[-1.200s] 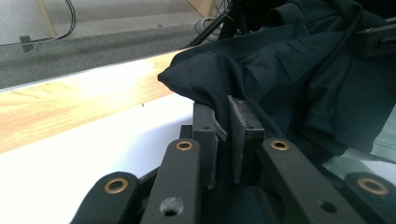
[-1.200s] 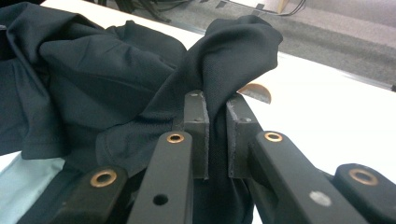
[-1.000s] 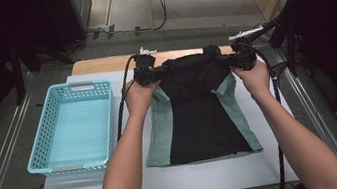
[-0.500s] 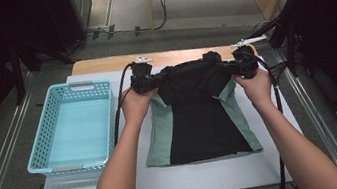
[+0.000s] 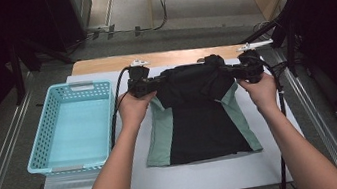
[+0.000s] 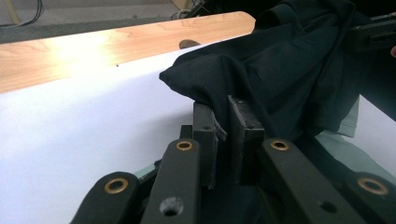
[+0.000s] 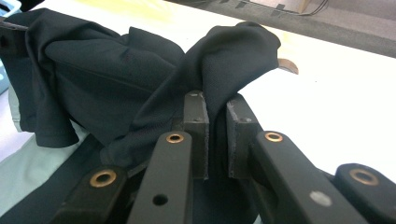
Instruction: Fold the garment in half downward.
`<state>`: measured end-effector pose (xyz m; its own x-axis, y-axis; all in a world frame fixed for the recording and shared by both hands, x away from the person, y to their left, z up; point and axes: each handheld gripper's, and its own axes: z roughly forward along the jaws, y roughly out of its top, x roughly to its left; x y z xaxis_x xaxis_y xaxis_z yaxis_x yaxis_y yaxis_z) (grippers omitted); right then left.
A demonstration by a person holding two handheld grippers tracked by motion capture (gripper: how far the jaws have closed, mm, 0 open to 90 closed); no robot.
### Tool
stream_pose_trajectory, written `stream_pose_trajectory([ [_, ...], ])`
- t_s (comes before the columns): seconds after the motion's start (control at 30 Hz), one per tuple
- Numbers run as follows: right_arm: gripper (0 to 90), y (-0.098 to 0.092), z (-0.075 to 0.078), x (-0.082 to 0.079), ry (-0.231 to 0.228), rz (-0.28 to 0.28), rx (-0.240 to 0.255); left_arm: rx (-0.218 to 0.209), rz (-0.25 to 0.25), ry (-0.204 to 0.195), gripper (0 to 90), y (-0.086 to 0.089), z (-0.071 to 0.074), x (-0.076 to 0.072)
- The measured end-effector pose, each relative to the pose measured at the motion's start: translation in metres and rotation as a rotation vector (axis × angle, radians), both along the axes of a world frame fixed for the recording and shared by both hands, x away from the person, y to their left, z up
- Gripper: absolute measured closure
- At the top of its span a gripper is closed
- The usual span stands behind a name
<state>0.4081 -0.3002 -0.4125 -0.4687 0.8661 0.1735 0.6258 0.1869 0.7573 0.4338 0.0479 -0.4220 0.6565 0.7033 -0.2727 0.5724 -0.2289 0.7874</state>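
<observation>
Black-and-mint shirt lies flat on the white worktop. Since a second ago its far edge has been carried farther away, unfolding the fabric, so the spreading looks nearly done. Left gripper and right gripper each pinch a far corner between clenched fingers.

You've got a black shirt with pale green side panels, a light blue perforated basket, a white mat, a tan wooden table, and 2 black grippers.
</observation>
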Motion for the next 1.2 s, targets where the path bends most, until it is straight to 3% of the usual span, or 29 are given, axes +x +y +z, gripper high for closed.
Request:
stream_pose_trajectory([
  [0.27, 79.2, 0.004, -0.006, -0.005, 0.012, 0.008, -0.022, 0.023, -0.015, -0.002, 83.0, -0.001, -0.006, -0.007],
  [0.57, 79.1, 0.01, -0.013, -0.013, 0.026, 0.021, -0.05, 0.022, -0.033, 0.001, 82.9, 0.001, -0.015, -0.019],
  [1.2, 79.0, 0.014, -0.029, -0.03, 0.07, 0.036, -0.055, 0.04, -0.088, 0.025, 82.8, 0.001, -0.027, -0.035],
])
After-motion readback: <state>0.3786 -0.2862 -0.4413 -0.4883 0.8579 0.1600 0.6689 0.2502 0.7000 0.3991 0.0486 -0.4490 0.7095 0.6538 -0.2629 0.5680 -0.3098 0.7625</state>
